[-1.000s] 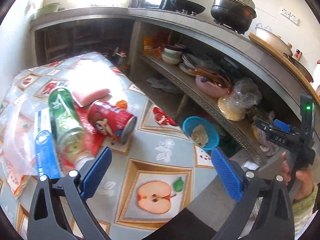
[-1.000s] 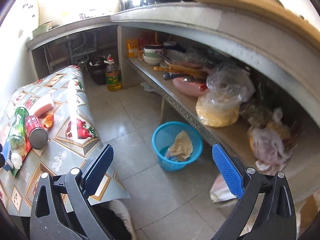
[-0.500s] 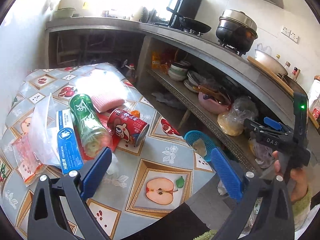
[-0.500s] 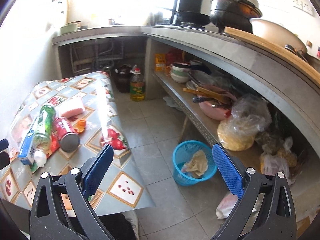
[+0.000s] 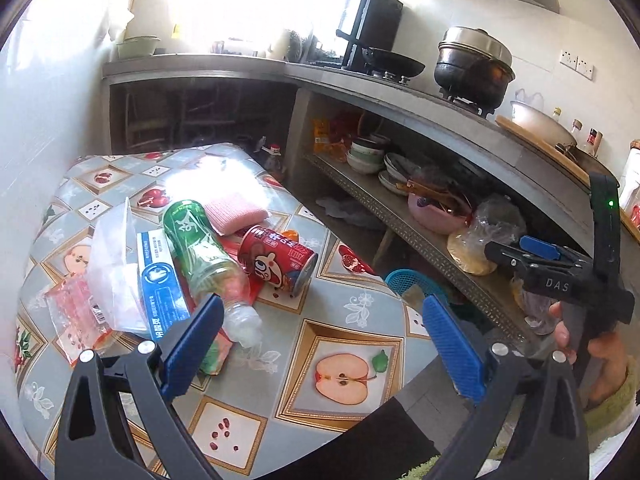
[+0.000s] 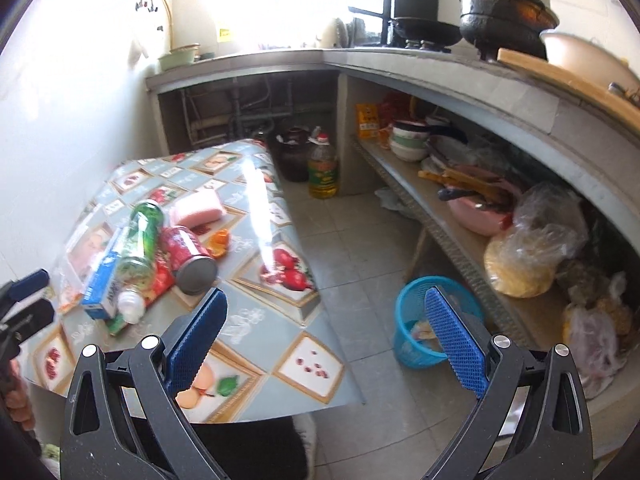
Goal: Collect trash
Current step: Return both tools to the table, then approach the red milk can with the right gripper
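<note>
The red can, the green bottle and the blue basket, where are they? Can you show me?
red can (image 5: 276, 261), left wrist view, on its printed side.
green bottle (image 5: 196, 240), left wrist view, on its green label.
blue basket (image 6: 412, 312), right wrist view, on its mesh wall.

walls white | floor (image 6: 352, 240) grey tile | concrete counter (image 5: 400, 92) | window (image 5: 248, 4) glare | fruit-print table (image 5: 344, 364)

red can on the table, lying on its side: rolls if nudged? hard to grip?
Likely rolls: the red cylindrical metal can lies on its side on the smooth patterned tablecloth. The green plastic bottle beside it may block rolling that way. Probably light, and slippery for the pads.
</note>
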